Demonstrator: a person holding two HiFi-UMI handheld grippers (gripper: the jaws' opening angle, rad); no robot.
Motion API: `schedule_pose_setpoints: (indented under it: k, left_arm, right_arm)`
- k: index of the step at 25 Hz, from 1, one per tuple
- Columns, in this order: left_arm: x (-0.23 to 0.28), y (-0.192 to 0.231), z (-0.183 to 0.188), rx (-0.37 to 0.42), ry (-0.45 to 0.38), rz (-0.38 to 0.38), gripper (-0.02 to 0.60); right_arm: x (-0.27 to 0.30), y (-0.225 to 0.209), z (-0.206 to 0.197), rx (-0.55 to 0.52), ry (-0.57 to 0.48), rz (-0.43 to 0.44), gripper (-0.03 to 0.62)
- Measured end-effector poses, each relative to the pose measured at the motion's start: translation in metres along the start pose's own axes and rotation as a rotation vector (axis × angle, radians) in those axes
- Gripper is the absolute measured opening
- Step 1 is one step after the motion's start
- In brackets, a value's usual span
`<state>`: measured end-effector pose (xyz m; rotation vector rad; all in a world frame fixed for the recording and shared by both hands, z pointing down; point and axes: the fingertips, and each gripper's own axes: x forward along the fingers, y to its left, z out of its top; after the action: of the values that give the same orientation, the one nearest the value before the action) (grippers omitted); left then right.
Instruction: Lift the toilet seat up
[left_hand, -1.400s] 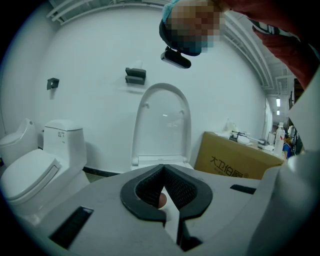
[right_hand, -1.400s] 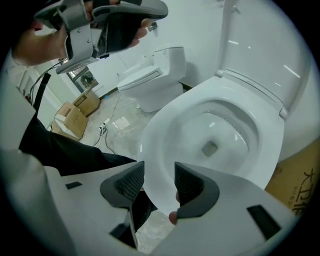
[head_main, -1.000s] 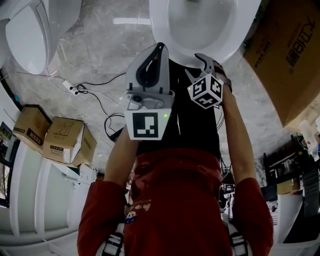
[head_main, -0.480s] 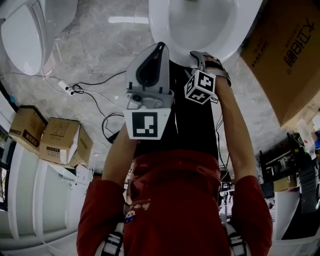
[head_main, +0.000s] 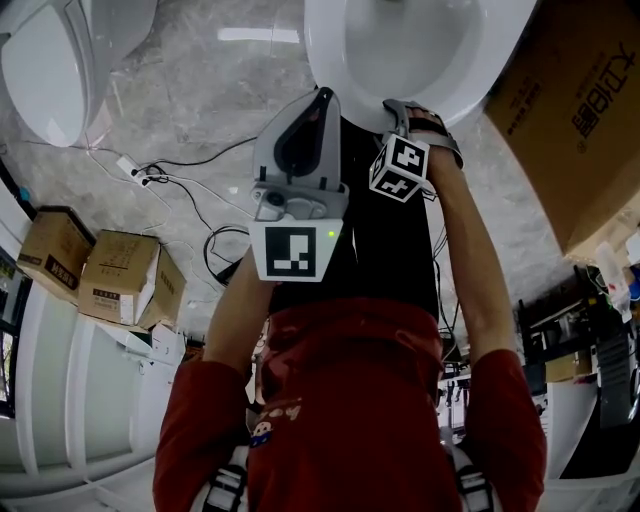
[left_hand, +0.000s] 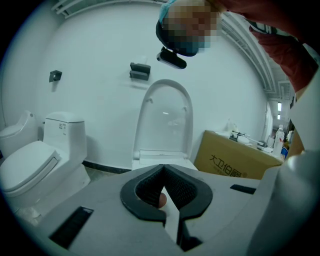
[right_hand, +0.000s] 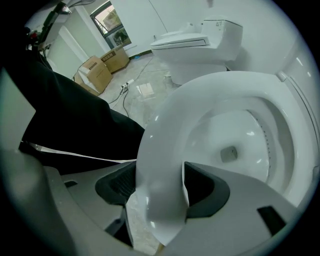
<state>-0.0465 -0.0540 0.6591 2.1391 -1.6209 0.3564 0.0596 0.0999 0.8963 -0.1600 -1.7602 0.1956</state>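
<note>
The white toilet (head_main: 400, 40) stands just ahead of me at the top of the head view. Its raised lid (left_hand: 165, 117) leans against the wall in the left gripper view. My right gripper (right_hand: 160, 187) is shut on the front edge of the toilet seat (right_hand: 165, 135), one jaw outside the ring and one inside, with the bowl (right_hand: 240, 135) behind. In the head view this gripper (head_main: 398, 112) sits at the front rim. My left gripper (head_main: 320, 98) is held at mid-height short of the toilet. It is shut (left_hand: 162, 170) with nothing in it.
A second toilet (head_main: 50, 60) stands at the left. A large cardboard box (head_main: 580, 100) is right of the toilet. Small boxes (head_main: 120, 275) and a power strip with cables (head_main: 150, 178) lie on the marble floor at the left.
My right gripper has moved up and a little left to the toilet's front rim. The left gripper has barely moved.
</note>
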Motion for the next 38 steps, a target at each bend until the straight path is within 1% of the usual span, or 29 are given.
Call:
schedule_pose_setpoints:
  k: [12, 20, 24, 31, 35, 38]
  left_arm:
    - [0.002, 0.001, 0.003, 0.022, 0.008, -0.004, 0.008]
    - [-0.004, 0.003, 0.008, 0.015, -0.002, 0.007, 0.008]
    - [-0.006, 0.004, 0.009, 0.032, 0.003, 0.000, 0.008]
    - [-0.010, 0.006, 0.021, 0.023, -0.019, 0.009, 0.008]
    - [-0.012, 0.010, 0.031, 0.030, -0.025, 0.017, 0.008]
    - [-0.012, 0.009, 0.044, 0.039, -0.052, 0.021, 0.008]
  right_arm:
    - [0.006, -0.002, -0.001, -0.001, -0.005, -0.004, 0.247]
    - [0.005, -0.001, -0.001, 0.005, 0.003, 0.021, 0.248]
    - [0.004, -0.001, -0.001, 0.008, 0.010, 0.022, 0.247]
    - [-0.007, 0.003, 0.002, 0.007, 0.011, 0.036, 0.247]
    - [-0.018, 0.004, 0.004, 0.009, 0.011, 0.048, 0.247]
    - [-0.026, 0.007, 0.005, 0.013, 0.007, 0.060, 0.247]
